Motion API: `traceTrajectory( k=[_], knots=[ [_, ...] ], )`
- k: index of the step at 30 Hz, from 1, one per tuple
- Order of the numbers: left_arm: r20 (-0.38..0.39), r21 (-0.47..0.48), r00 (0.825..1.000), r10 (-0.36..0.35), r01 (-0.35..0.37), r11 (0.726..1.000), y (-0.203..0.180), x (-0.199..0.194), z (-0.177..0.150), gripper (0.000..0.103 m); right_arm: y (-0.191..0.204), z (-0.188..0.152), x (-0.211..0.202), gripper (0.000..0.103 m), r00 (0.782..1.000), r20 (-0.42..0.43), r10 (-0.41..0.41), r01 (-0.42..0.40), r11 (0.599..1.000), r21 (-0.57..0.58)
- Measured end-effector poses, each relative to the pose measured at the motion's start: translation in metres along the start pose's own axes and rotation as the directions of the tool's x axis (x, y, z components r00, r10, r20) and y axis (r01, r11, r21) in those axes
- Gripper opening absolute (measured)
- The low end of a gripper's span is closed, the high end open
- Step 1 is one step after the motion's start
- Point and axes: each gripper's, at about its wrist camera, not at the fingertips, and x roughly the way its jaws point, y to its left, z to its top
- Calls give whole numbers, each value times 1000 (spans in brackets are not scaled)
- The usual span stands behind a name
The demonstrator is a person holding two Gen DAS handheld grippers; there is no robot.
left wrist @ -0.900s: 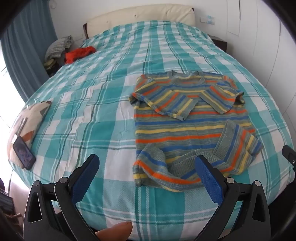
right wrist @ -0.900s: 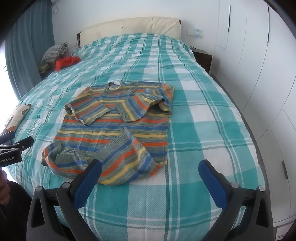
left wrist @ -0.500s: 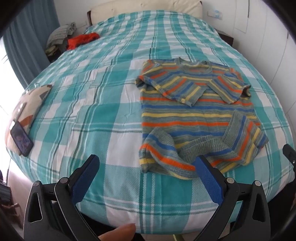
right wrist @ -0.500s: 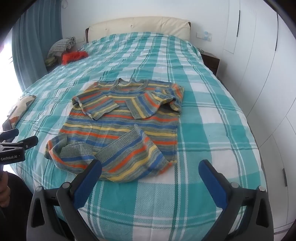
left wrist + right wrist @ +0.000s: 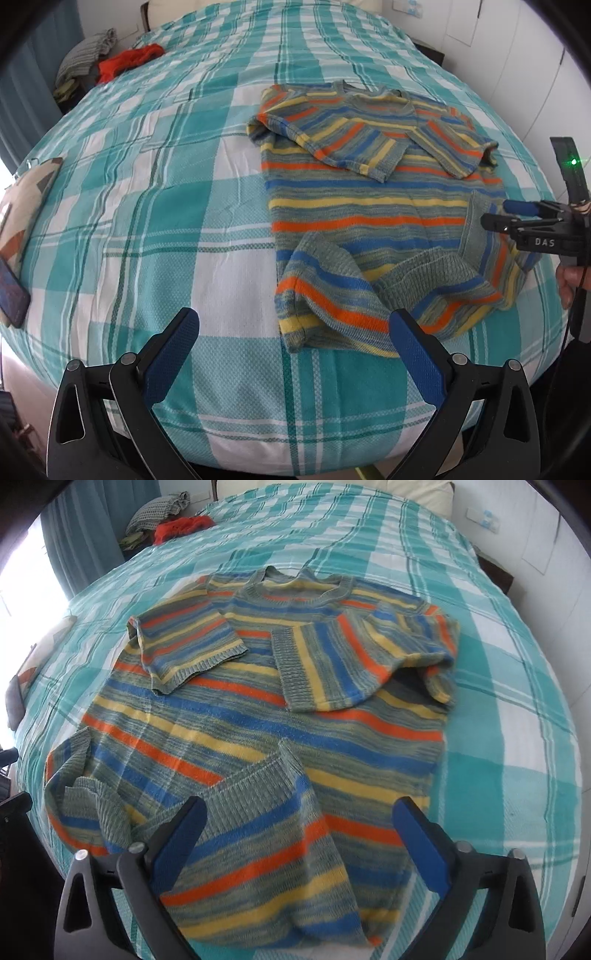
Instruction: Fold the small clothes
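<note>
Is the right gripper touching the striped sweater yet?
Cannot tell. In the right wrist view the open right gripper straddles the striped sweater hem, but neither view shows contact or gap plainly.

A bed [image 5: 155,206] covered in a teal-and-white plaid spread carries a striped sweater [image 5: 376,206] lying flat at about 3 o'clock, sleeves folded across its chest. A red garment [image 5: 129,61] lies near 11 o'clock; a patterned cushion [image 5: 26,206] rests at 9 o'clock.

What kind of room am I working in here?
Most likely a bedroom: a wide bed under a teal plaid bedspread, a padded cream headboard, and teal curtains by the window.
</note>
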Motion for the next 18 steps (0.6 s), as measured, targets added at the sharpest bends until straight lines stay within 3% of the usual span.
traceTrajectory(
  k=[1, 2, 3, 7, 11, 14, 18],
  knots=[
    [7, -5, 1000, -3, 3, 1000, 1, -3, -1, 103, 0, 0, 6, 59, 999, -20, 30, -30, 1000, -8],
    [15, -8, 1000, -2, 2, 1000, 3, -7, -3, 103, 1, -1, 8, 21, 998, -38, 49, -50, 999, -18],
    [22, -7, 1000, 3, -3, 1000, 5, -10, -7, 103, 3, -5, 5, 5, 998, -36, 52, -54, 998, -37],
    [32, 1, 999, 32, -32, 999, 19, -15, -22, 103, 12, -37, -51, 5, 991, 49, 124, -117, 985, -128],
    [34, -16, 999, 18, -17, 1000, 24, -20, -31, 102, 15, -90, -112, 5, 986, 90, 141, -121, 972, -200],
    [35, -41, 999, 5, -3, 999, 18, -26, -33, 103, 7, -122, -134, 5, 992, 89, 95, -79, 982, -169],
    [46, -60, 999, 15, -13, 998, 4, -40, -33, 103, -12, -138, -145, 5, 991, 122, 53, -45, 997, -63]
  ],
)
